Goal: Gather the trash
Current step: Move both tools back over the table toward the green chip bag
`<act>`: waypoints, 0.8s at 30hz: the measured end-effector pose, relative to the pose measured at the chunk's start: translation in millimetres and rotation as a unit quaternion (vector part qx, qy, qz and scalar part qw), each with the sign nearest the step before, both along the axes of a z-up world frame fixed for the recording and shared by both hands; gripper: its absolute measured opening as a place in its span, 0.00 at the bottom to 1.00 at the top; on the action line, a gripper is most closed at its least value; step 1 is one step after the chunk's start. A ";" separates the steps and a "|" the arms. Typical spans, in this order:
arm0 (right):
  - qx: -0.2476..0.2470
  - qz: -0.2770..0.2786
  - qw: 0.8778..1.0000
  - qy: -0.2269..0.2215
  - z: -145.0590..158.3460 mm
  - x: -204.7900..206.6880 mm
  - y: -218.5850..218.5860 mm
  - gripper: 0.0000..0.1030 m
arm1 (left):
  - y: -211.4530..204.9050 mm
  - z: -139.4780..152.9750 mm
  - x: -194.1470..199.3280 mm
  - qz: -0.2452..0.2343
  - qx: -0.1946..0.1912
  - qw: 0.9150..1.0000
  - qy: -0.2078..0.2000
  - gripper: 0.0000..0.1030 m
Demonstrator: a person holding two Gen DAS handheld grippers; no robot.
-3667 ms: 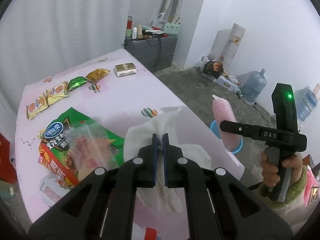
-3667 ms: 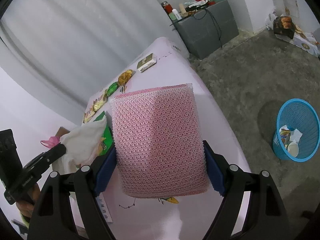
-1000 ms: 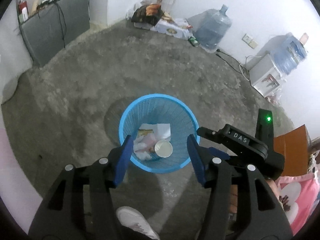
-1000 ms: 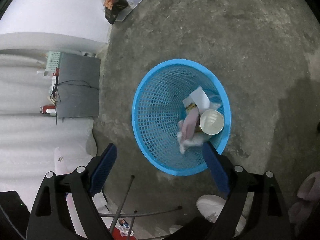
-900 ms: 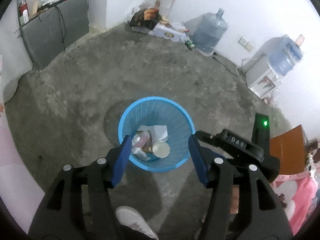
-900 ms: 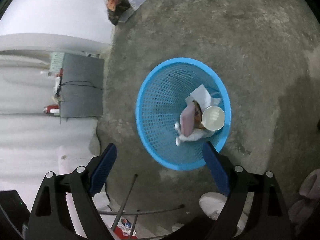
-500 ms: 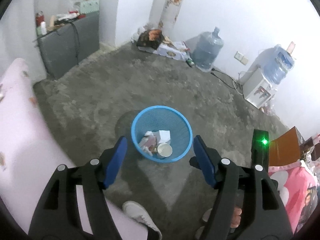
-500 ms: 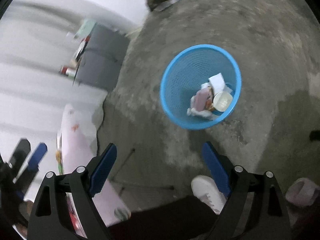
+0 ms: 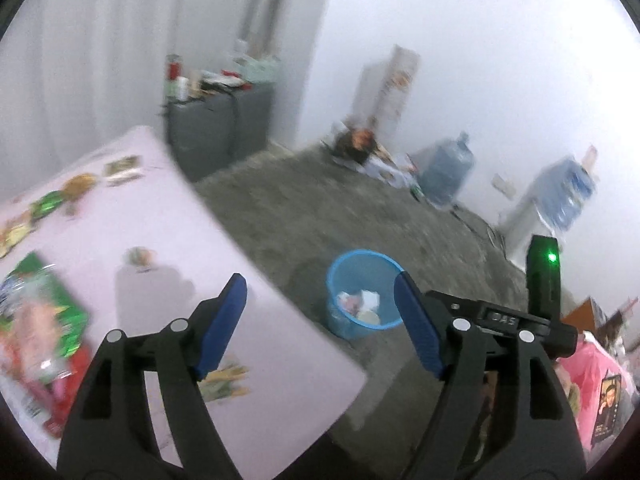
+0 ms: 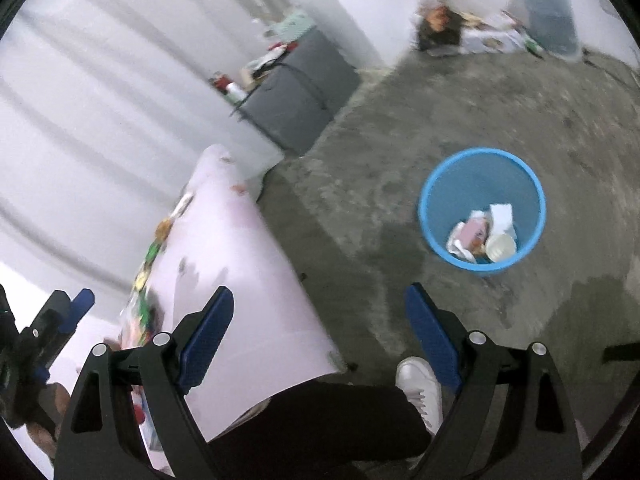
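My left gripper point(image 9: 320, 320) is opening with nothing between its jaws, and my right gripper point(image 10: 318, 330) stands wide and empty. The round blue mesh bin point(image 10: 482, 210) sits right of the pink-clothed table point(image 9: 168, 240) (wrappers blurred), so I risk misjudging the next grab.

Both units identical: left hand-held gripper point(image 9: 320, 324) and right hand-held gripper point(image 10: 318, 336) have black frames, blue pads, silver screws; person wears dark trousers point(image 10: 320, 424), white shoe point(image 10: 420, 390).
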State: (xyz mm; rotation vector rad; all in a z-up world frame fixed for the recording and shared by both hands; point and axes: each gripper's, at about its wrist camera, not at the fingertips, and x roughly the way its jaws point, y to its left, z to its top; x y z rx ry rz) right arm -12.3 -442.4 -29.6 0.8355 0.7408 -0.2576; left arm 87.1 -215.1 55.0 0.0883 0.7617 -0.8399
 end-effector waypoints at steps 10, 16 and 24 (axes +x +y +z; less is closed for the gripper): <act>-0.017 0.080 0.997 -0.018 31.3 39.9 66.9 0.89 | 173.6 40.7 18.9 0.190 -0.050 0.979 -0.050 0.74; 0.011 0.143 0.989 -0.025 37.4 78.0 109.8 0.89 | 236.6 35.3 39.3 0.250 -0.058 0.966 -0.033 0.74; 0.034 0.192 0.981 -0.017 34.4 118.1 154.3 0.89 | 277.7 15.9 56.7 0.274 -0.051 0.960 -0.016 0.74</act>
